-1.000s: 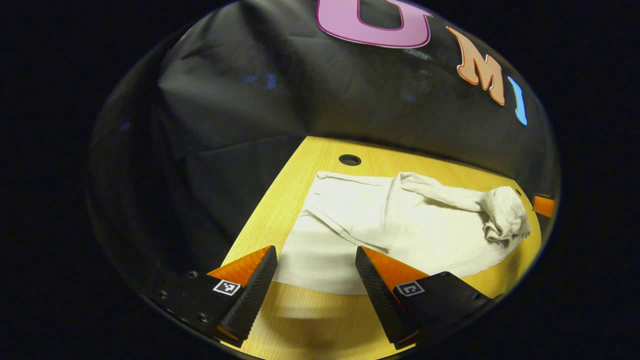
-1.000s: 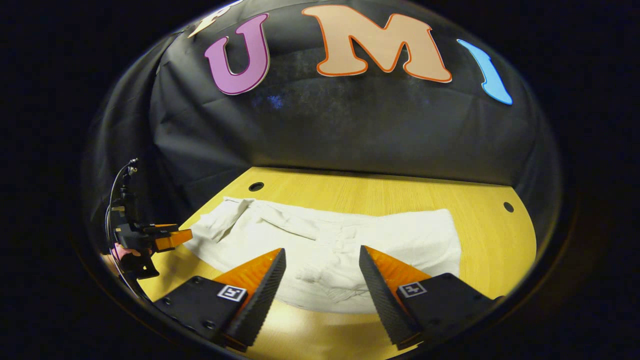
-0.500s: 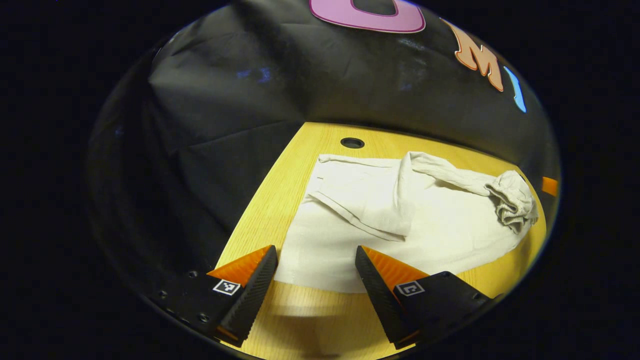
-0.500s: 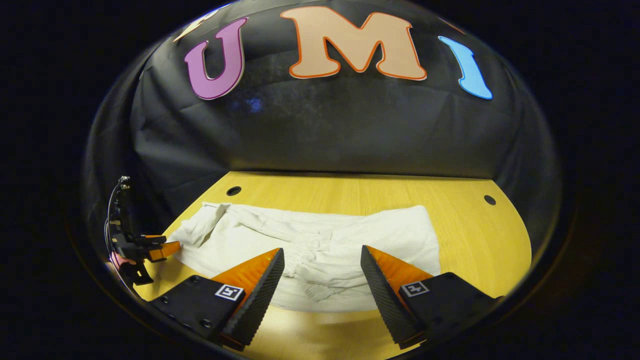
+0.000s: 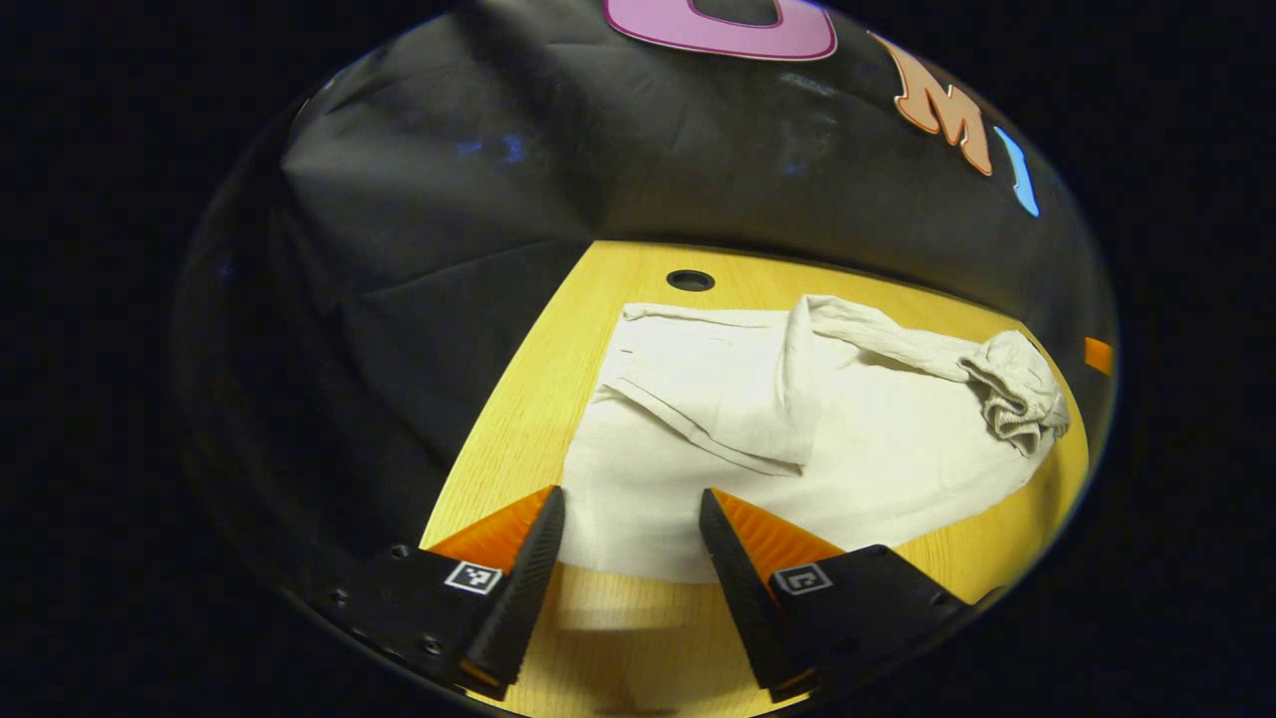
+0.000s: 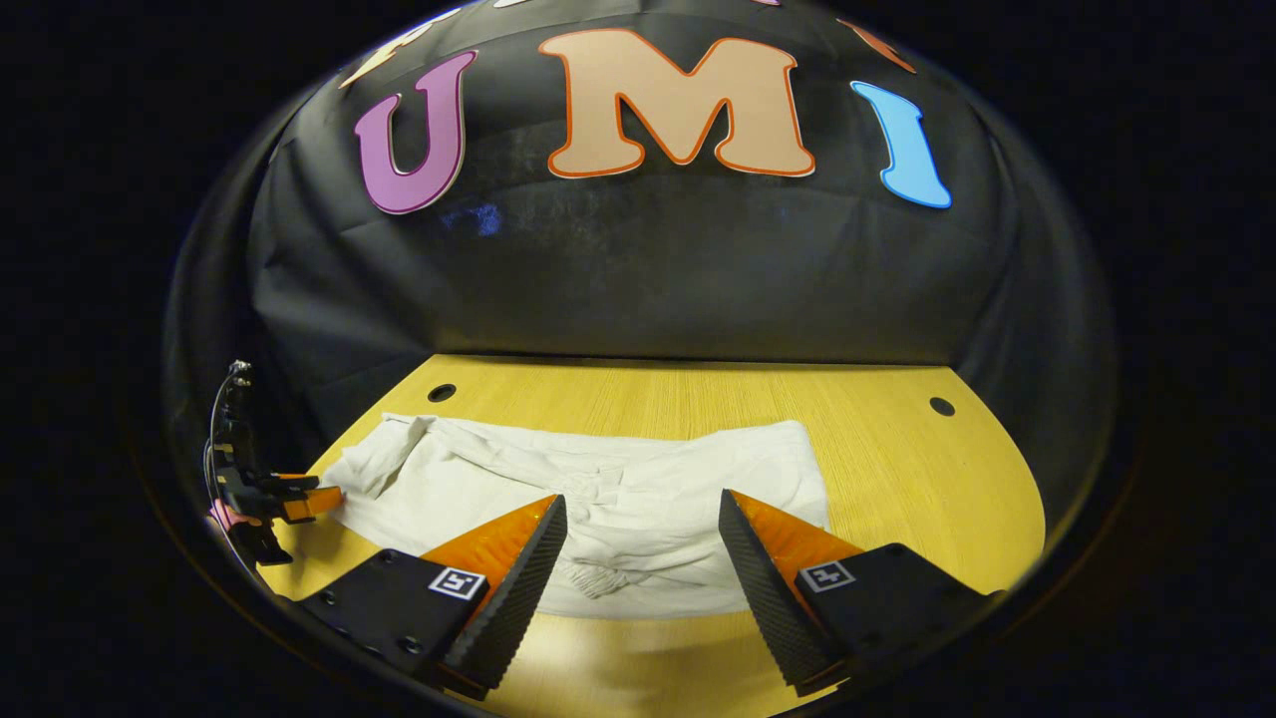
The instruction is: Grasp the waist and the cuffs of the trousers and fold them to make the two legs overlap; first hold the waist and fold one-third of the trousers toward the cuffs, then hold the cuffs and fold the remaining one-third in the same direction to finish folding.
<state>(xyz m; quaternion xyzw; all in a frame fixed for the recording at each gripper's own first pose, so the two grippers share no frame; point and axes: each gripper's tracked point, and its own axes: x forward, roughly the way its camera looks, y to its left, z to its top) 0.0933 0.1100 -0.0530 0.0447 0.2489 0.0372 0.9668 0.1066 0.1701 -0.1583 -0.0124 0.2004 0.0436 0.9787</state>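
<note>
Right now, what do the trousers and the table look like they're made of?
Trousers: off-white woven cloth, likely cotton or linen, matte; it creases softly and bunches into a crumpled wad at one end. Table: pale yellow wood or wood-look laminate, smooth with a slight sheen; straight grain lines run along it, and round holes are cut through the top. Which of the two can't be told.

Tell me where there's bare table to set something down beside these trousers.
In the right gripper view, the table is bare right of the trousers, out to the small hole, and in the strip between the trousers and the back wall. The left end is crowded: the left hand-held gripper sits there.
</note>
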